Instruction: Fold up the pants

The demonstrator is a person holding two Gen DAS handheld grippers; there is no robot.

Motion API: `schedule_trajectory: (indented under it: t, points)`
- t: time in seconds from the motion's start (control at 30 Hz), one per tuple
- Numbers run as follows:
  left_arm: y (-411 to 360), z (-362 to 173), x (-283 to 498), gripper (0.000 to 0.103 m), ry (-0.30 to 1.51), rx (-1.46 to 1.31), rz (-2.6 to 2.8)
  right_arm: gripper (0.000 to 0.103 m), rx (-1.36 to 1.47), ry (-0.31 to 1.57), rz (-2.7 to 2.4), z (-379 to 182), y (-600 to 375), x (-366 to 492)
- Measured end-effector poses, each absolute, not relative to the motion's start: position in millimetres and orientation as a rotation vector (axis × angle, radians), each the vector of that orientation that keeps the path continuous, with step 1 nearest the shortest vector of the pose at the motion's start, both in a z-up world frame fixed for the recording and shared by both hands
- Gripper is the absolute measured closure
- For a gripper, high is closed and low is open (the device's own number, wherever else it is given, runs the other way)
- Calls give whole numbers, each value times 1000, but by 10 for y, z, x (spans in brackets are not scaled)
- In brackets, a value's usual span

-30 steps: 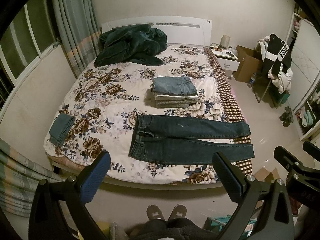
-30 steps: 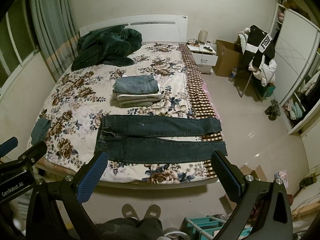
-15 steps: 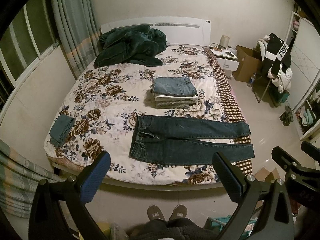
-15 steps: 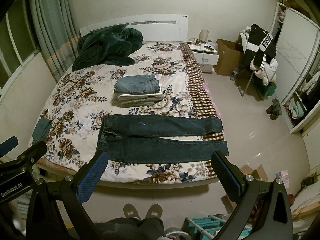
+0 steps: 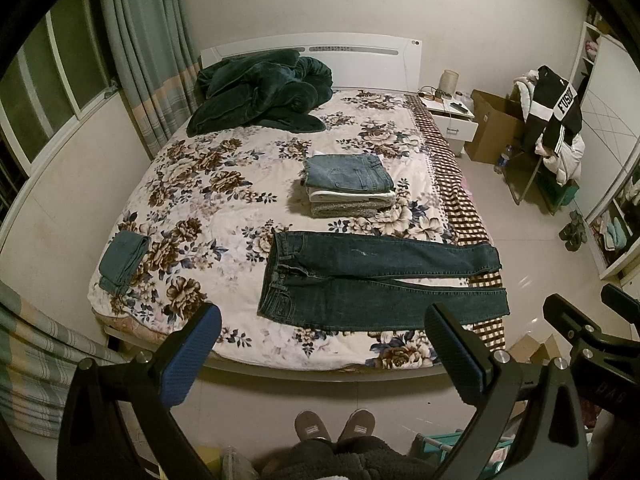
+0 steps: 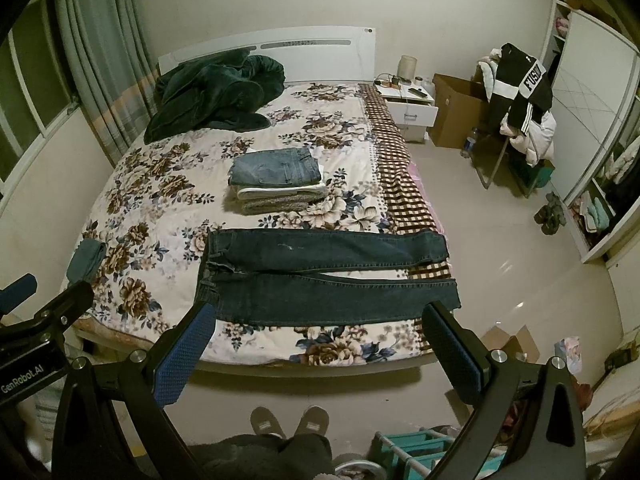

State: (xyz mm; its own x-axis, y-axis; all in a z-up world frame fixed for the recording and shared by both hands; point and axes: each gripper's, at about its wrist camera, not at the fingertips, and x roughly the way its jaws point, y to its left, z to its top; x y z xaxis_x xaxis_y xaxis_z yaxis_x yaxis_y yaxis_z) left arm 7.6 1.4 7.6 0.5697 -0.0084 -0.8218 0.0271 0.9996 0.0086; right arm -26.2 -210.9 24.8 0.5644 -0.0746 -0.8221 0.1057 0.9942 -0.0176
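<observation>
Step in hand: approach, fold not yet begun. Dark jeans (image 5: 376, 284) spread flat across near edge of bed (image 5: 224, 216), waistband left, legs right, slightly apart. Left tool (image 5: 320, 352) and right tool (image 6: 316, 344) both wide open, empty, well short of fabric. Next, likely: grip far leg, lay over near leg.

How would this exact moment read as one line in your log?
task: fold pants | dark jeans flat on bed, unfolded | left gripper open, empty | right gripper open, empty | neither touching jeans
</observation>
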Motion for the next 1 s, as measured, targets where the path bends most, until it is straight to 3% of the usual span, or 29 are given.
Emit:
schedule_trajectory:
  t: [1.0]
  points:
    - [-89,256,234,0,984,27,-52,0,53,992,-127,102,-2002,-251]
